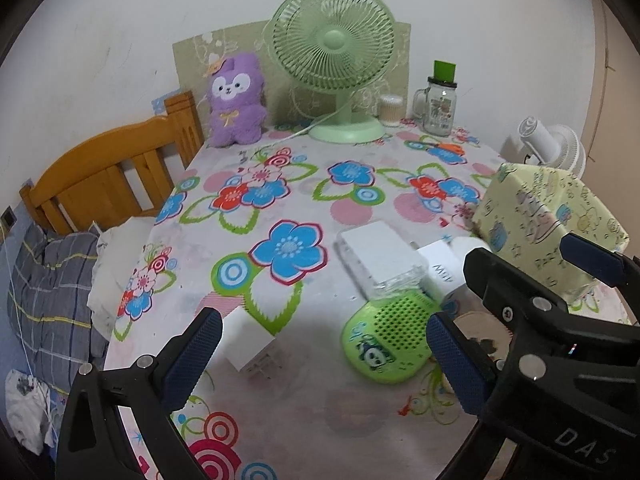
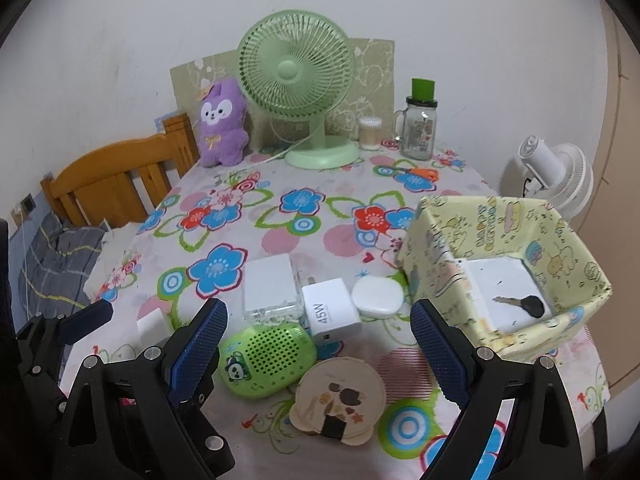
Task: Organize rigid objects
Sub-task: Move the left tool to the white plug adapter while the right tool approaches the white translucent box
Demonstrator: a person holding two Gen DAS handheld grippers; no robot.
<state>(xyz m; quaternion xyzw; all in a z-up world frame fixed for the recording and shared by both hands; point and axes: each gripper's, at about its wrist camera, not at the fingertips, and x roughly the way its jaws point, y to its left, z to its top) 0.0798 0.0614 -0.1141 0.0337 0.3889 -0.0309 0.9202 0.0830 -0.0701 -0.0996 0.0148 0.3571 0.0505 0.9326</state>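
Left gripper [image 1: 324,354] wide open, empty, hovering over floral counter [image 2: 256,240] near small white plug [image 1: 250,346]. Green panda speaker [image 2: 266,360] lying in front of clear-cased white box [image 2: 270,288]; 45W charger [image 2: 330,314] touching speaker's right end, round white case [image 2: 378,296] just beside it. Beige round mirror [image 2: 340,396] nearest. Right gripper [image 2: 316,354] fingers spread wide, holding nothing. Yellow patterned box [image 2: 516,224] at right with key [image 2: 524,304] inside.

right tool [image 2: 316,350]: jaws apart, empty | key [image 2: 524,305]: inside yellow box [image 2: 440,236]
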